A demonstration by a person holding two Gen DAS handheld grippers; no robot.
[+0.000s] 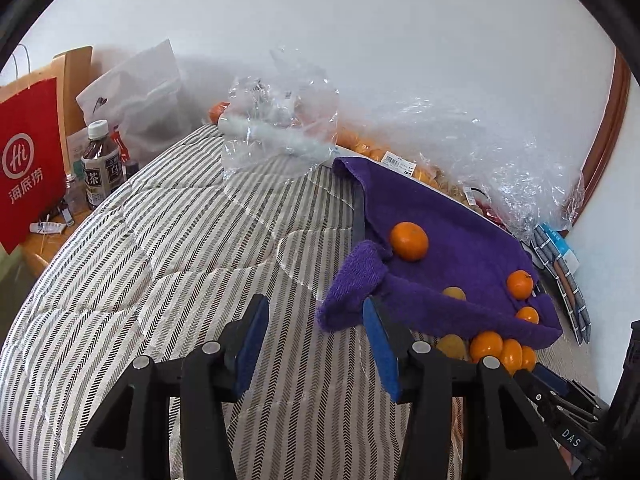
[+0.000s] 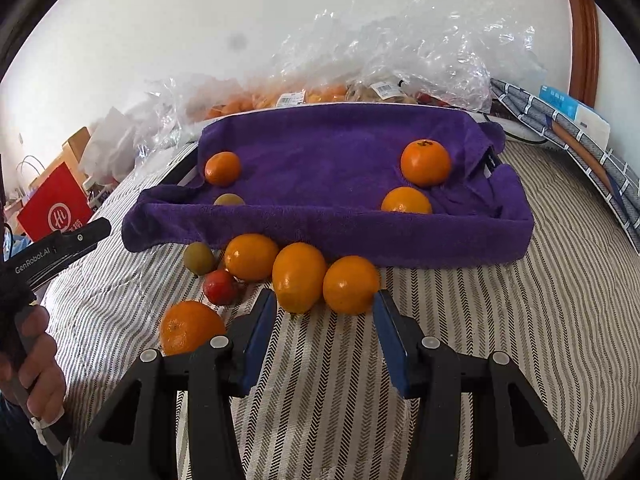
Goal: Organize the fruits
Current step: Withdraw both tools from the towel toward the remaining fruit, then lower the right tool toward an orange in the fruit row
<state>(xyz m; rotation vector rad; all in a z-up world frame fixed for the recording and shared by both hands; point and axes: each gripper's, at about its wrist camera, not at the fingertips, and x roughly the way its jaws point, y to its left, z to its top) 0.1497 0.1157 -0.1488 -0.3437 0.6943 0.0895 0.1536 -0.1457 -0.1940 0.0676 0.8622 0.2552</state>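
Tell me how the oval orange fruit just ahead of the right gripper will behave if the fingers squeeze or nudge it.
The oval orange fruit looks round and glossy, so it may slip or roll. It leans on neighbouring fruit, which could shift too. The striped quilt probably damps rolling.

My left wrist camera looks forward and down along my left gripper (image 1: 316, 320), close above the striped quilted bedspread (image 1: 168, 248), with the purple terry towel (image 1: 460, 248) at two o'clock. My right wrist camera looks down along my right gripper (image 2: 326, 312), facing that towel head-on at twelve o'clock, nearer to it. Both views share the towel, the crinkled clear plastic bags (image 2: 420, 52) and the red paper bag (image 1: 30, 160).
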